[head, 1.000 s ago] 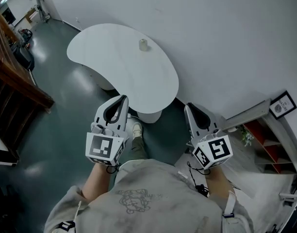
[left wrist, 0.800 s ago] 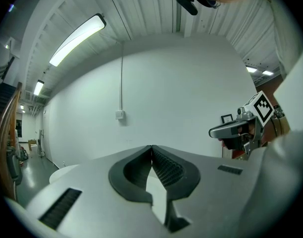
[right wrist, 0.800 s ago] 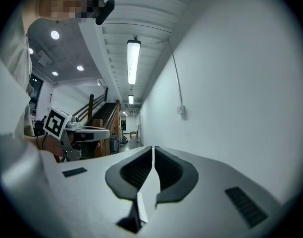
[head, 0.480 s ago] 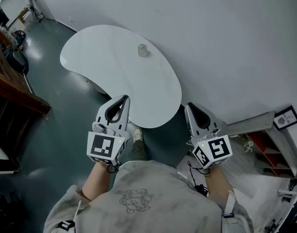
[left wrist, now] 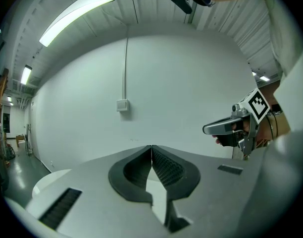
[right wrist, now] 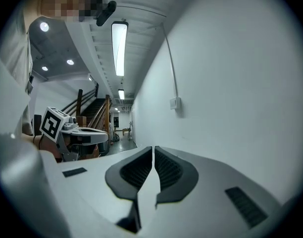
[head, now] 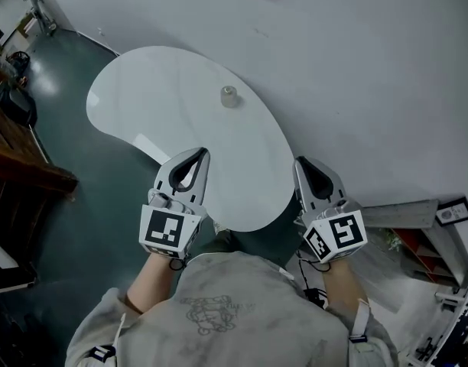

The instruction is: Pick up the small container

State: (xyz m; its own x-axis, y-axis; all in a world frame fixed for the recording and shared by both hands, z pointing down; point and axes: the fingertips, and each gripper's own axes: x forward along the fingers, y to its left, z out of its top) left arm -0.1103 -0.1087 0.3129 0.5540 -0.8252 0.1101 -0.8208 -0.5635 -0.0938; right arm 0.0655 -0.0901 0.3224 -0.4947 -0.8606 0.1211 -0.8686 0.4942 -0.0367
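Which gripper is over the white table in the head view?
The left gripper; it overlaps the tabletop, while the right gripper hangs beside its edge.

1. A white kidney-shaped table stands beside a plain white wall.
2. The floor is dark, glossy green.
3. A wooden stair railing runs at the left.
4. A long ceiling light glows overhead.

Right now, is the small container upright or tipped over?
Upright: the small container stands on end on the white table, its narrower top upward.
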